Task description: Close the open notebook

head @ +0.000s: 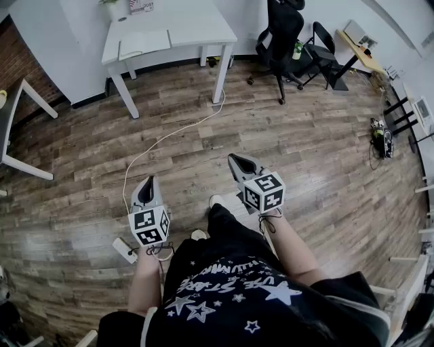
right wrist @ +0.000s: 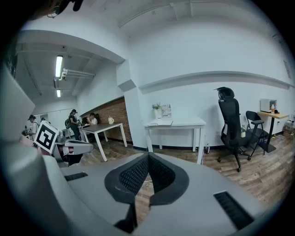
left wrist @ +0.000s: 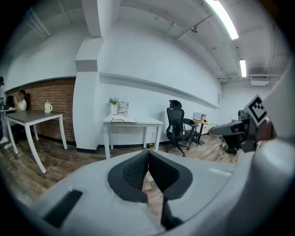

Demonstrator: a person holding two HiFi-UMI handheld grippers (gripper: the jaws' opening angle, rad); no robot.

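An open notebook [head: 144, 43] lies on a white table [head: 196, 27] across the room; it also shows in the left gripper view as the notebook [left wrist: 123, 120] and in the right gripper view as the notebook [right wrist: 160, 123]. My left gripper [head: 151, 182] is shut and empty, held over the wooden floor far short of the table. My right gripper [head: 234, 160] is also shut with nothing between its pads, level with the left one. In the left gripper view the left gripper [left wrist: 148, 153] points toward the table, and the right gripper [right wrist: 148, 156] does too.
A black office chair [head: 281, 37] stands right of the white table, a second desk [head: 359, 51] beyond it. A white cable [head: 169, 135] runs over the floor to a power strip [head: 124, 250]. Another table [head: 10, 115] stands at the left. A plant pot [head: 116, 8] stands on the white table.
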